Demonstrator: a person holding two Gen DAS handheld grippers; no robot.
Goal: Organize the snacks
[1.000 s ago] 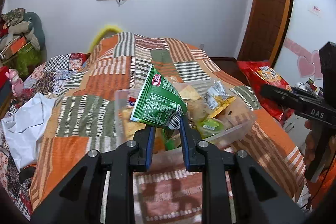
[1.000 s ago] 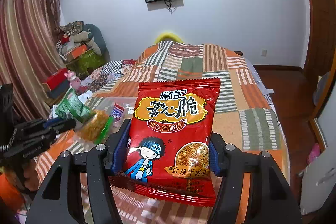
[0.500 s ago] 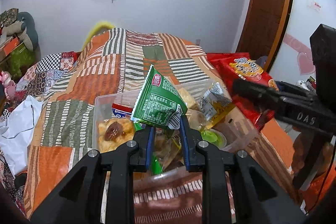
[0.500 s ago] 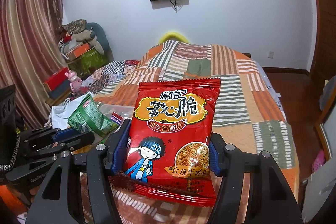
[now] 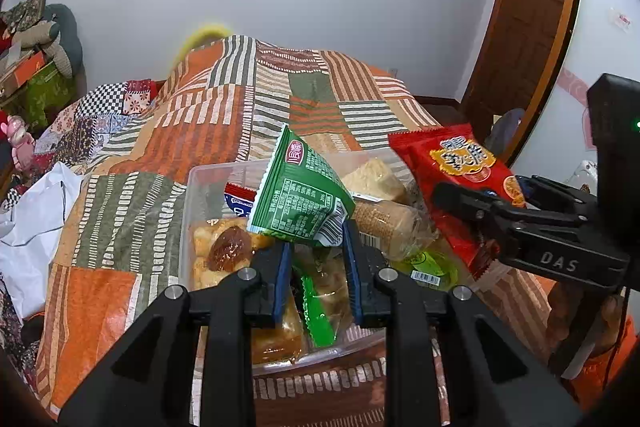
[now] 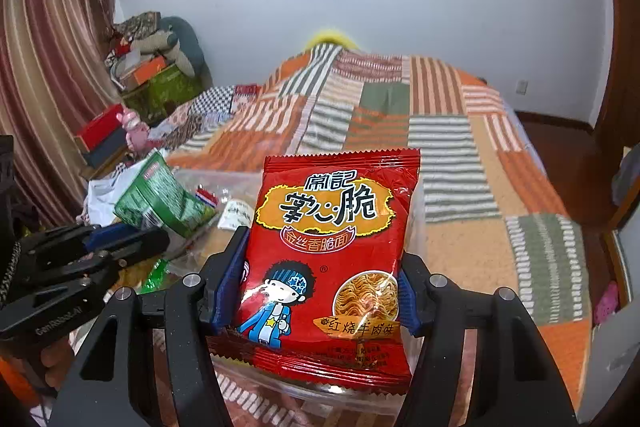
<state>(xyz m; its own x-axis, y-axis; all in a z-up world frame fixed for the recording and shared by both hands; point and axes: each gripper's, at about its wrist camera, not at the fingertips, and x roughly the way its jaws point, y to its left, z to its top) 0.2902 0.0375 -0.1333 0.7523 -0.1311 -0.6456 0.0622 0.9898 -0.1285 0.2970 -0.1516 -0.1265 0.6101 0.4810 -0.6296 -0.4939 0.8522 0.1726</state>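
A bed with a patchwork quilt [image 5: 248,131] of orange, green and striped squares fills most of both views. On the quilt stands a clear plastic box [image 5: 192,211], and it holds many wrapped snacks, among them a pale biscuit pack [image 5: 384,223] and a bright green wrapper [image 5: 316,311]. The red noodle packet [image 6: 332,251] is held upright over the near edge of the box; the right gripper [image 6: 316,295] pinches it by both side edges, with its blue pads pressing the lower half. The green snack packet [image 5: 300,203] is above the middle of the box, and the left gripper [image 5: 314,263] pinches its bottom corner between the blue pads. The two packets are near each other but apart.
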